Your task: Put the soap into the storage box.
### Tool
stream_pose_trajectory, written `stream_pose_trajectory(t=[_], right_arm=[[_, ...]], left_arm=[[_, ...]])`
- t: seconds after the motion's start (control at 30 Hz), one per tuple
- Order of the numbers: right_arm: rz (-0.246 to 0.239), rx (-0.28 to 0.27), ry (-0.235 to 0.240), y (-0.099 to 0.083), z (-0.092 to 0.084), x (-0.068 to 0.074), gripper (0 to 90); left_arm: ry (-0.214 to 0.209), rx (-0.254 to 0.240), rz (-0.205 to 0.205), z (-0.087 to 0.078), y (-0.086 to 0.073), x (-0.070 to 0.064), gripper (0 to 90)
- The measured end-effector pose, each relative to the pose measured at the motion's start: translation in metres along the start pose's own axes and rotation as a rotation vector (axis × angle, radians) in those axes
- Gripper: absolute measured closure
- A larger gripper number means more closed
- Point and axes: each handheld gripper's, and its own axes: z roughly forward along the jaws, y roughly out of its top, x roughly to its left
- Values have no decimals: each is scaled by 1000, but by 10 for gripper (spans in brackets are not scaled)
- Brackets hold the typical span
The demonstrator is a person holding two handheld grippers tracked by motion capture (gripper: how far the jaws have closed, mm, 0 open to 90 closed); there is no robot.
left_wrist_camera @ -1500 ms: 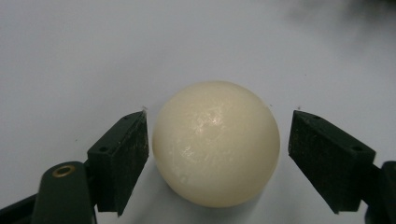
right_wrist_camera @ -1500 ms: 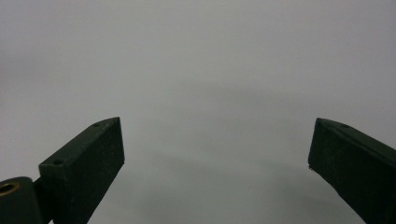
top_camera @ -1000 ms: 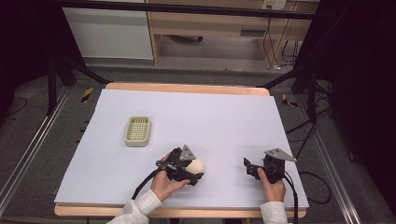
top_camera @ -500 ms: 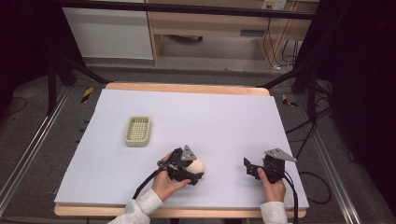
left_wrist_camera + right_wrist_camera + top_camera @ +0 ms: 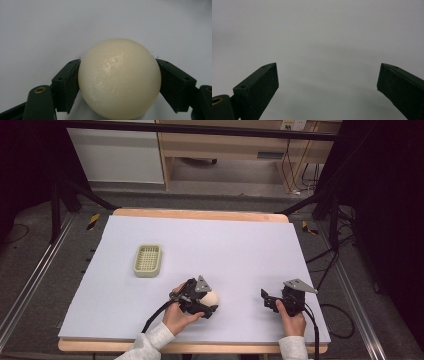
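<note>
At the bottom of the high view, left of centre, the left claw point(image 5: 209, 303) is held low over the worktop point(image 5: 240, 245) by a hand point(image 5: 176, 316) with a pale sleeve. A cream ball point(image 5: 212, 297) is clamped between its jaws; the jaws have just been closing, and in the left gripper view the ball point(image 5: 119, 78) is seen pressed on both sides by the black pads point(image 5: 67, 85), with the pale worktop surface behind it. A grey three-cornered plate is carried on top of this claw, and a black cable is trailed from it toward the lower edge of the frame. At the lower right of the high view, well apart from the ball, the right claw point(image 5: 265, 299) is held by the other hand point(image 5: 291, 320), also near the front edge of the worktop. Its jaws are spread apart with nothing between them, as is shown in the right gripper view, where bare worktop is seen between the two black pads point(image 5: 259, 87). Farther up, left of centre in the high view, a small pale-green basket point(image 5: 147, 260) with a gridded bottom is set on the worktop, well apart from both claws and from the ball. Beyond the far edge of the worktop, a grey floor and wooden furniture are seen at the top of the frame.
</note>
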Motion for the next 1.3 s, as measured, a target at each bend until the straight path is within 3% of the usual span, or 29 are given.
stream_pose_trajectory(t=[0.67,1.3], right_arm=[[0,-2,0,0,0,0,40],[2,1,-1,0,0,0,40]], left_arm=[[15,-47,-23,-24,7,6,239],[78,-117,-85,-63,5,32,239]])
